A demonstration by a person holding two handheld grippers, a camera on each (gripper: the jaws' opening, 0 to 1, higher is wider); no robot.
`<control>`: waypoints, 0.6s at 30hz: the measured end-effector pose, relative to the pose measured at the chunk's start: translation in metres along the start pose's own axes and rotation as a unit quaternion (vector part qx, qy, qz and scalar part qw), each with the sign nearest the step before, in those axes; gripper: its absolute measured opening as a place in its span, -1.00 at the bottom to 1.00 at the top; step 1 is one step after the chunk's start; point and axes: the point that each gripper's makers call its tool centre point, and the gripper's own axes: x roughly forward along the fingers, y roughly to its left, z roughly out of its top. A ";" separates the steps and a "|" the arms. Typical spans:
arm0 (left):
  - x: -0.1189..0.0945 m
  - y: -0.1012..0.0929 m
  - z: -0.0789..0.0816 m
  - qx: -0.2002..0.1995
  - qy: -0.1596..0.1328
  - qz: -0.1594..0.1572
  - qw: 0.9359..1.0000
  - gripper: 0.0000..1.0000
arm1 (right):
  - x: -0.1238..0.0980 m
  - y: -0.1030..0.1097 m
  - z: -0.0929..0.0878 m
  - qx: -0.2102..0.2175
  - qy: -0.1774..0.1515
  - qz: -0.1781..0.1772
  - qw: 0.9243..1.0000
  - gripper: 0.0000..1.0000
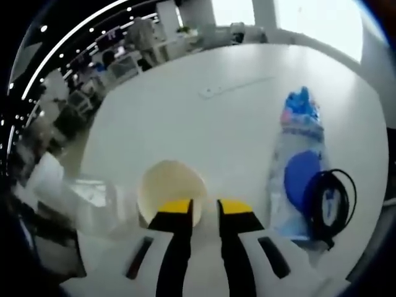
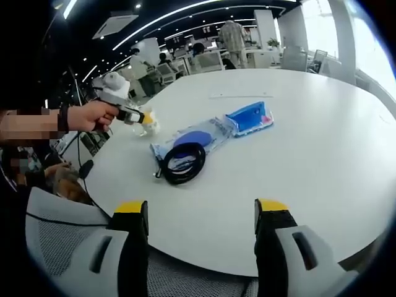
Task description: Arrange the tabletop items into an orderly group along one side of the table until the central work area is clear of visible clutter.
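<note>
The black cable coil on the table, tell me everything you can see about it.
The black cable coil is a thin, rubbery-looking cord wound into a loose ring of several turns and lying flat on the white table. It rests partly on the clear plastic packet, over the end nearer the table's edge, beside that packet's round blue item. A short stub sticks out at one side. In the left gripper view the coil overlaps the same packet. Neither gripper touches it.
</note>
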 end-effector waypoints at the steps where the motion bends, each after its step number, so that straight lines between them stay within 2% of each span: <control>1: -0.002 0.000 0.003 -0.001 -0.004 0.000 1.000 -0.72 | 0.000 0.000 0.000 0.000 0.000 0.000 1.000 0.39; 6: -0.010 0.005 0.013 -0.004 -0.023 0.005 1.000 -0.56 | 0.000 -0.001 0.001 0.001 -0.002 0.000 1.000 0.39; 10: -0.014 0.007 0.014 -0.014 -0.029 0.000 0.999 -0.49 | 0.000 0.000 0.001 0.000 -0.001 0.001 1.000 0.39; 14: -0.031 0.008 0.015 -0.053 -0.049 -0.005 0.997 -0.23 | 0.000 0.000 0.001 0.001 -0.003 0.001 1.000 0.39; 16: -0.041 0.004 0.014 -0.059 -0.062 -0.014 0.996 -0.09 | 0.000 0.000 0.002 0.001 -0.004 0.002 1.000 0.39; 18: -0.048 0.002 0.008 -0.060 -0.062 -0.016 0.996 -0.01 | -0.001 0.000 0.002 0.002 -0.005 0.003 1.000 0.39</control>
